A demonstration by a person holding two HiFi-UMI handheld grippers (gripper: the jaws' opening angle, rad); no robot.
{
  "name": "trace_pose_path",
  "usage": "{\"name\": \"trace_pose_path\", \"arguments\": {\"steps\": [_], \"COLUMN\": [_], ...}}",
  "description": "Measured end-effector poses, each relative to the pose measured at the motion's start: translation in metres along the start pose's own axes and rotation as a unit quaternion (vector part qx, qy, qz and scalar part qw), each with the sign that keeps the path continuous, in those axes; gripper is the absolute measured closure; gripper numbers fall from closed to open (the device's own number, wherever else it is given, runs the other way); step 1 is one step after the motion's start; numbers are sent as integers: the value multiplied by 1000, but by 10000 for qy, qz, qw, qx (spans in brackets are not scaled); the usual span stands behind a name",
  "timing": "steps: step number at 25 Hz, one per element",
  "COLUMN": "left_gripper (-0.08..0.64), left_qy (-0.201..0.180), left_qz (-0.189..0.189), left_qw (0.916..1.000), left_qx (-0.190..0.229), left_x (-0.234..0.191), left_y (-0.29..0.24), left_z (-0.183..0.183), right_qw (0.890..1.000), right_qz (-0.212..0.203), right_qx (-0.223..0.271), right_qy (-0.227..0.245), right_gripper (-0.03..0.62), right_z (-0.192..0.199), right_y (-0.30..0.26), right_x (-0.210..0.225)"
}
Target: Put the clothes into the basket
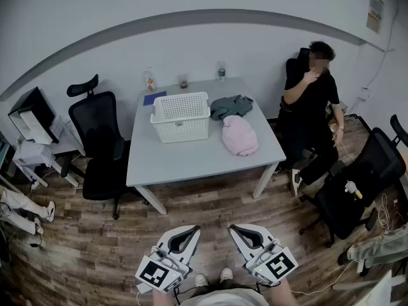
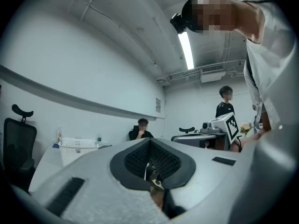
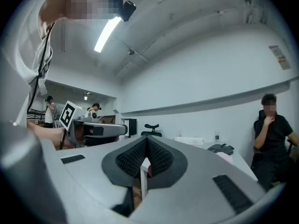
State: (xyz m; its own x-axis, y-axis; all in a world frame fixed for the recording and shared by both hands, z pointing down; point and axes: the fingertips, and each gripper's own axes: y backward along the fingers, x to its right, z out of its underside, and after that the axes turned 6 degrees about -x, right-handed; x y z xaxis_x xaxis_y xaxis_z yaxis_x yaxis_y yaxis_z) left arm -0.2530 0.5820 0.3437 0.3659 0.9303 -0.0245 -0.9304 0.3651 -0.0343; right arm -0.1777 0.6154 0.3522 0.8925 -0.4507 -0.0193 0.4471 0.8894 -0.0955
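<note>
The grey rectangular table [image 1: 191, 158] stands against the white wall. A white perforated plastic basket [image 1: 181, 115] sits on its far half, upright, with nothing visible inside.

Two garments lie on the tabletop to the right of the basket, outside it:
- A dark green crumpled garment [image 1: 231, 106] lies just beside the basket's right wall, near the far edge.
- A pink rounded bundle of cloth [image 1: 240, 136] lies in front of the dark green garment, touching or almost touching it, and apart from the basket.

The left gripper [image 1: 186, 233] and the right gripper [image 1: 244, 233] are held side by side at the bottom of the head view, well apart from the table, both pointing level toward it.

In the left gripper view the ribbed black pads [image 2: 140, 155] meet at the tip with nothing gripped. In the right gripper view the jaws are likewise closed together and empty.

A seated person in black clothing [image 1: 312, 91] is at the table's right end. A black office chair [image 1: 99, 139] stands at its left end.
</note>
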Motion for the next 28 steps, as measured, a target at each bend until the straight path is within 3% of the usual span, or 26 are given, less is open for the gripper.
{"name": "trace_pose_path", "arguments": {"steps": [19,28], "left_gripper": [554,554], "left_qy": [-115,-58], "left_qz": [-30,139], "left_qw": [9999,9998], "left_qx": [-77,-156], "left_x": [21,6], "left_y": [-44,-67], "left_z": [-7,-2], "right_qw": [9994,9997], "right_qz": [-73,8], "right_qx": [299,178], "right_qy": [135,158], "right_gripper": [588,588], "right_z": [-9,-3], "right_y": [18,1], "right_x": [38,64]}}
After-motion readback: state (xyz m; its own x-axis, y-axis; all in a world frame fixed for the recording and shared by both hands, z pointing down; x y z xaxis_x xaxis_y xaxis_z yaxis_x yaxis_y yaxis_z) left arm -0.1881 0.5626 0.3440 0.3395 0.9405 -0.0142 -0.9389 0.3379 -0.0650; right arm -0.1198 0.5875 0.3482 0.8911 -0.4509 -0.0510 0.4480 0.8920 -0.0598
